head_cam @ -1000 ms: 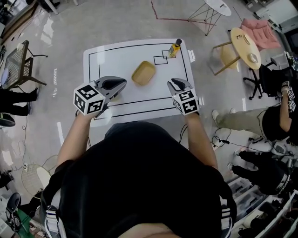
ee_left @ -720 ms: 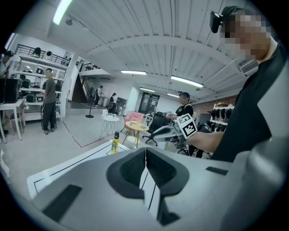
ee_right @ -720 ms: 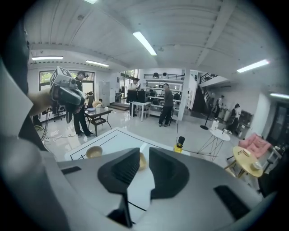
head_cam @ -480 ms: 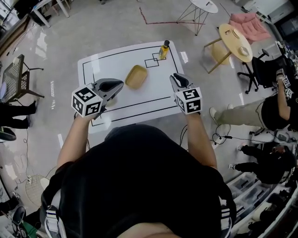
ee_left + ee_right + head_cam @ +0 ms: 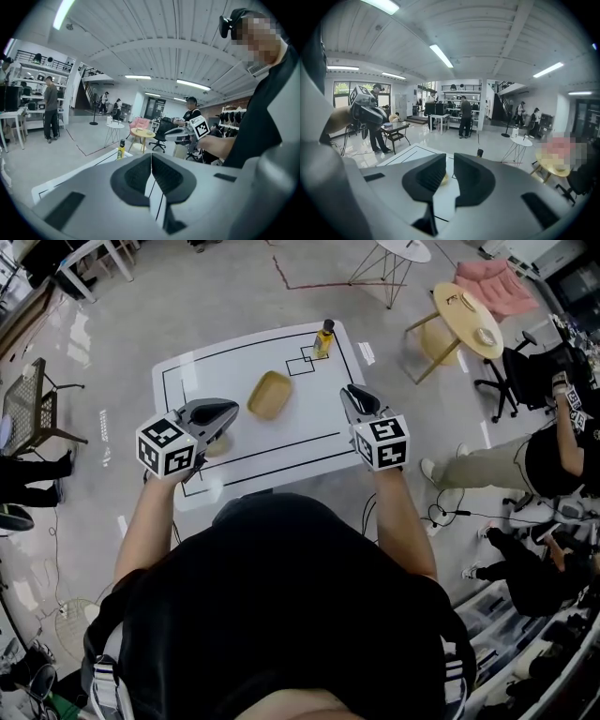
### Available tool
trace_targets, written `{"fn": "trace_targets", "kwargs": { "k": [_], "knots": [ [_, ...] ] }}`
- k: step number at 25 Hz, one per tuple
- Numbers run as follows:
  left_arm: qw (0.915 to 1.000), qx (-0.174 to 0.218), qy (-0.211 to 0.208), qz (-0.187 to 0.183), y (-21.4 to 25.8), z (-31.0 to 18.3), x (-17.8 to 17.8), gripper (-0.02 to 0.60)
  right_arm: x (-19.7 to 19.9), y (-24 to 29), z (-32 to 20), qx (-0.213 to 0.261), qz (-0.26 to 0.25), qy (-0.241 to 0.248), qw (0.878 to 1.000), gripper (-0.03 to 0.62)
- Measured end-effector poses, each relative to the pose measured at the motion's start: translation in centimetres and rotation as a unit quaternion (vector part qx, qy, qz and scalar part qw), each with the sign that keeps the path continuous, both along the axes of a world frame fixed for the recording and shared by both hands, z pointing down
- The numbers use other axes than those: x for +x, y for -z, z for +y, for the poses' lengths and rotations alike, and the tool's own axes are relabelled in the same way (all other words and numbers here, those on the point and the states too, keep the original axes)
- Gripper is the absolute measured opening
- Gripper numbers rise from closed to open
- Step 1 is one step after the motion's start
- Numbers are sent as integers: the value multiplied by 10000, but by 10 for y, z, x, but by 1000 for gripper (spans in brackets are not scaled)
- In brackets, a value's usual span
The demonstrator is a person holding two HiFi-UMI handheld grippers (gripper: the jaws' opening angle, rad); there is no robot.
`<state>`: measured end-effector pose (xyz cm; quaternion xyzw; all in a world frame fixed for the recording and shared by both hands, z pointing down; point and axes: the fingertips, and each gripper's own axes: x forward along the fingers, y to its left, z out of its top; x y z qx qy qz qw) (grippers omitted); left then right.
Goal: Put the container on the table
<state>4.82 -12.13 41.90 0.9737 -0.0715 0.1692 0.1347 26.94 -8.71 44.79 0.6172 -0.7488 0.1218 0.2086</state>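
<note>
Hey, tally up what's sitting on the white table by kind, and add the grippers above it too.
Yellow container: 1
Yellow bottle: 1
Grippers: 2 (left gripper, right gripper)
Pale item, partly hidden under the left gripper, kind unclear: 1
Total: 5

Yellow container (image 5: 270, 395) lies on white table (image 5: 302, 420).
</note>
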Motion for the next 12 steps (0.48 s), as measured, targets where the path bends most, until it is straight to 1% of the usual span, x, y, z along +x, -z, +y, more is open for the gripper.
{"fn": "trace_targets", "kwargs": {
  "k": [5, 12],
  "knots": [
    [10000, -9, -42, 27, -1, 3, 5, 9, 4, 1, 6, 6, -36, -68, 10000, 54],
    [9999, -32, -127, 63, -1, 8, 6, 9, 0, 4, 13, 20, -63, -49, 10000, 54]
  ]
}}
